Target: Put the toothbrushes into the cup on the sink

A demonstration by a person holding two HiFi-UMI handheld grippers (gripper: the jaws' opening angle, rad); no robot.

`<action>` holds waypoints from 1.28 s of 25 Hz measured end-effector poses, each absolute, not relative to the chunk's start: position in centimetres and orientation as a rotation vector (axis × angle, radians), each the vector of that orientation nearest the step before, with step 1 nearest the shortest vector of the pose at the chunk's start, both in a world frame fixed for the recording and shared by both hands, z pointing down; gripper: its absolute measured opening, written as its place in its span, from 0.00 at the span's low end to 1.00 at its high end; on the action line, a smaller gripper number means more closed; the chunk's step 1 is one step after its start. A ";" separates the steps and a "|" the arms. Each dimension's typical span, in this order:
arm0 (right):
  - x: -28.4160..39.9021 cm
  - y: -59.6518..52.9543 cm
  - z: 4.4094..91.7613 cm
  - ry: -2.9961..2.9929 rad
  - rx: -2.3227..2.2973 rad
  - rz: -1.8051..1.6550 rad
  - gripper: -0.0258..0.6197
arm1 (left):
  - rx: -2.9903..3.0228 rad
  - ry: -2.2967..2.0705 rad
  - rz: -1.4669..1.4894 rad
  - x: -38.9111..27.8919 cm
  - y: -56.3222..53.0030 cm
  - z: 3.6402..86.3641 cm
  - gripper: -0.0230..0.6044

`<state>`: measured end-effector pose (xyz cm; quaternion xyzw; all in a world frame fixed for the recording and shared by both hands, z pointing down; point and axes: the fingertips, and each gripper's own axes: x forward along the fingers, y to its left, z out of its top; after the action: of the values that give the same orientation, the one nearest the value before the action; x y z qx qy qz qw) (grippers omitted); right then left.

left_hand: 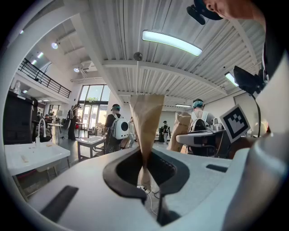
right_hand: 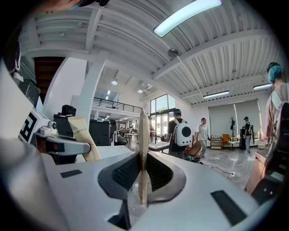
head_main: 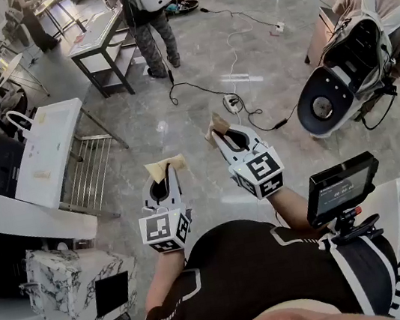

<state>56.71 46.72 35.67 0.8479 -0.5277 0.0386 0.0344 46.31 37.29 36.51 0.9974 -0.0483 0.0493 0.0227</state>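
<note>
A tan paper toothbrush packet is sticking up at twelve o'clock from the left gripper, whose jaws are clenching it, nearly closed. The right gripper is pinching a second packet likewise. A white sink counter is standing at ten o'clock, and a power strip is lying on the floor ahead.

Bright, even white light falls from long ceiling tubes and far windows. The polished floor shows pale glare. Both gripper views bend strongly toward dark, blurred edges.
</note>
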 end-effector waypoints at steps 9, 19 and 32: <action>56.6 46.7 35.7 -1.631 2.597 0.110 0.12 | 3.081 -0.159 0.151 46.1 37.6 36.8 0.09; 55.6 46.8 35.4 -1.646 2.610 0.112 0.13 | 3.067 -0.190 0.148 44.8 37.5 36.8 0.09; 49.8 42.1 35.1 -1.806 2.511 0.088 0.13 | 3.045 -0.346 0.128 38.3 34.3 36.9 0.09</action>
<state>49.83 42.11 35.06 0.8112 -0.5836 0.0284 0.0236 38.28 34.34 36.88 0.9921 -0.1128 0.0418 0.0370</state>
